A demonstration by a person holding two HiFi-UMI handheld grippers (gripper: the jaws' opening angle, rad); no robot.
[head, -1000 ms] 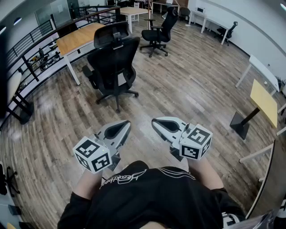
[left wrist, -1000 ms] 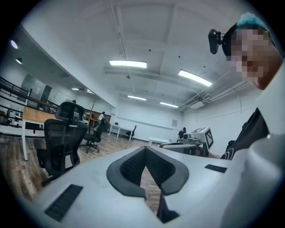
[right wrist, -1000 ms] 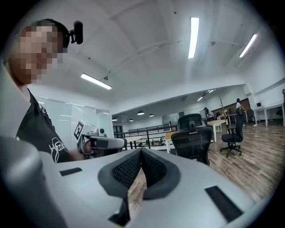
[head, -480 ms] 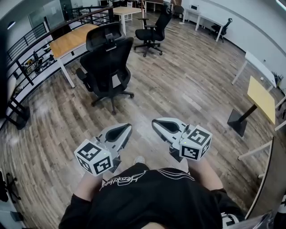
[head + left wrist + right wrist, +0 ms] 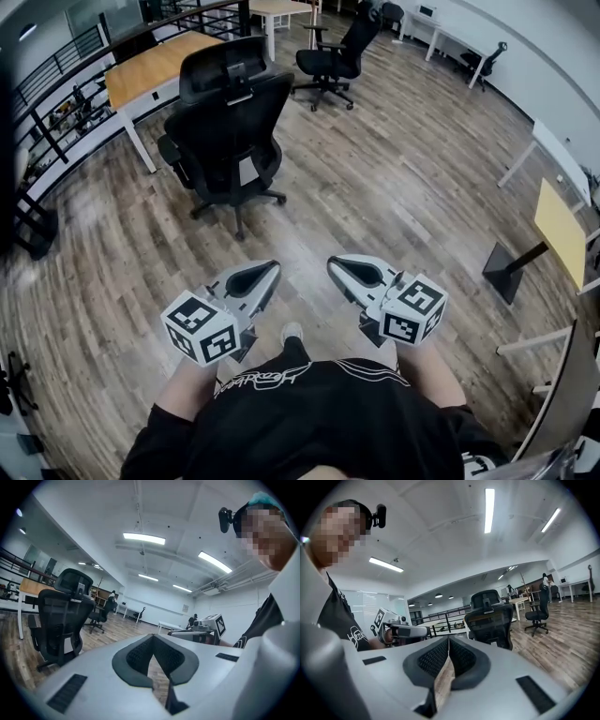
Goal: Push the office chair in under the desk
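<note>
A black mesh office chair (image 5: 228,117) with a headrest stands on the wood floor, its back toward me, pulled out from a wooden-topped desk (image 5: 150,67) at the upper left. The chair shows in the left gripper view (image 5: 58,616) and in the right gripper view (image 5: 490,620) too. My left gripper (image 5: 274,269) and right gripper (image 5: 332,263) are held side by side in front of my body, well short of the chair. Both are shut, pads together, with nothing between them.
A black railing (image 5: 66,98) runs behind the desk. A second black chair (image 5: 339,54) stands farther back. A small yellow-topped table (image 5: 559,221) on a black base and white tables (image 5: 544,150) line the right side. Bare floor lies between me and the chair.
The chair looks nearer and larger in the head view than a second ago, and the view has shifted forward. Both grippers keep the same pose, shut.
</note>
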